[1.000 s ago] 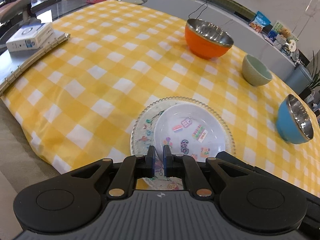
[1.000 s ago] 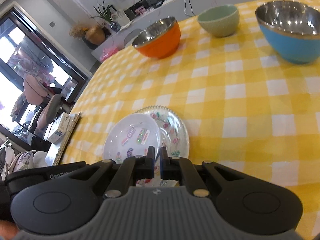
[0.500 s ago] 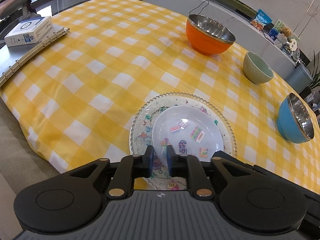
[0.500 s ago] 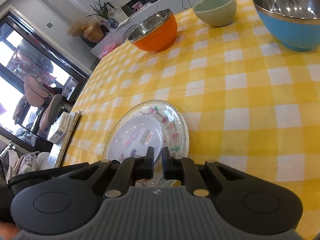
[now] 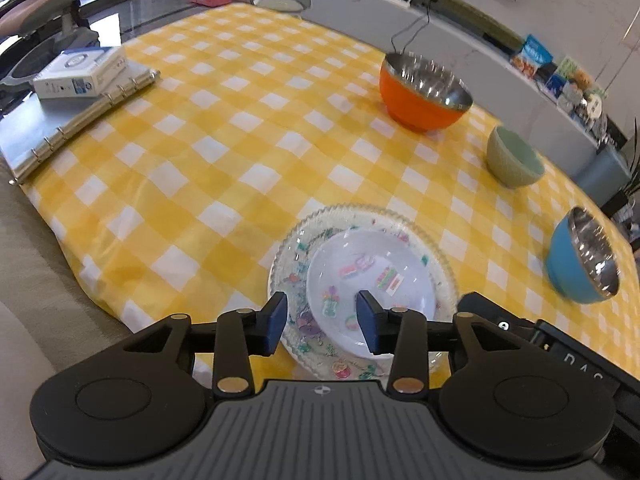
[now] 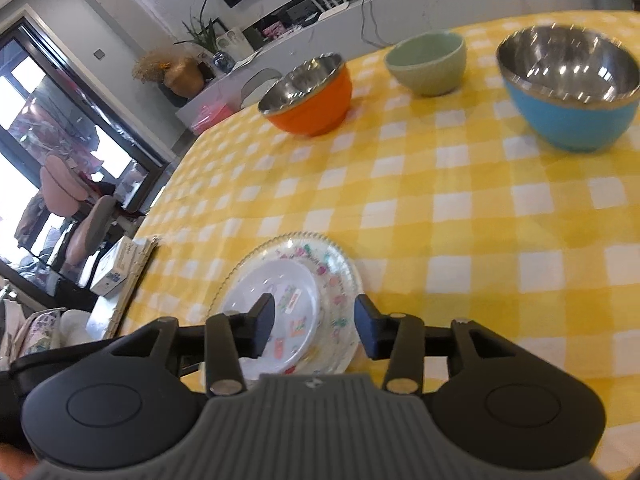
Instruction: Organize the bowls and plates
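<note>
Left gripper (image 5: 322, 322) jaws spread and opening, nothing pinched; the near rim of the small white round plate with cartoon stickers (image 5: 370, 280) shows between the blue pads but they are off it. Right gripper (image 6: 314, 326) same: jaws opening, no grip, both plates seen through the gap. White plate sits inside the larger clear glass plate with beaded rim and coloured print (image 5: 294, 252), the stack at the near edge of the yellow-and-white checked tablecloth (image 5: 200, 152). So plates look stacked; this reads as the release step.

To do it well: open fully before pulling away, lift pads clear of the rims so neither plate drags or tips off the near table edge. Back straight out, no sideways sweep.

Bowls not yet gathered: orange bowl with steel lining (image 5: 424, 98) far centre, pale green ceramic bowl (image 5: 514, 158) to its right, blue bowl with steel lining (image 5: 584, 266) nearer on the right, all well apart. Likely next is nesting; the green one looks smallest, so it goes in last. Steel rims are probably slippery, so pinch a wall squarely.

Grey ring binder (image 5: 72, 132) with white box (image 5: 80, 72) far left, not involved.
</note>
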